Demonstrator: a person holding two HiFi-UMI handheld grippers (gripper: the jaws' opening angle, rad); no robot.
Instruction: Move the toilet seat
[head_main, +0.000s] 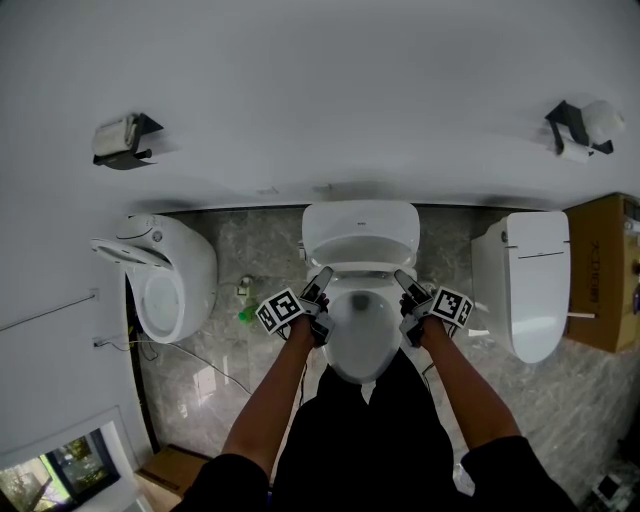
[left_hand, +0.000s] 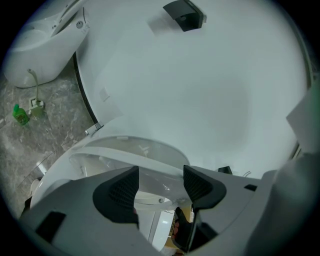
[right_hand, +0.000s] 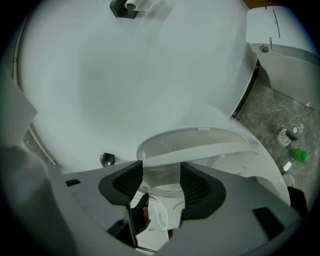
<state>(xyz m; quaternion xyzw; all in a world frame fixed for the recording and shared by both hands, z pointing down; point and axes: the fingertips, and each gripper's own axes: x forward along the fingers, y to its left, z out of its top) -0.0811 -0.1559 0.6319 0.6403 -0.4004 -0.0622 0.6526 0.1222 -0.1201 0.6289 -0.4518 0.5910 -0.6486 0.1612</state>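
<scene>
White-walled washroom, middle toilet: seat (head_main: 362, 368) sat over the bowl, flanked by both grippers.
Jaws of left gripper (head_main: 324, 274) and right gripper (head_main: 399, 276) stood apart, holding nothing; uneven grips could have twisted or dropped the seat.

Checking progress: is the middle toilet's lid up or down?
Up: the lid stands raised off the bowl, whose open inside shows in the head view.

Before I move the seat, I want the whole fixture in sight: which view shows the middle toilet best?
The head view: the middle toilet shows nearly whole from above. The left gripper view and the right gripper view each show only its curved white edge, close up.
</scene>
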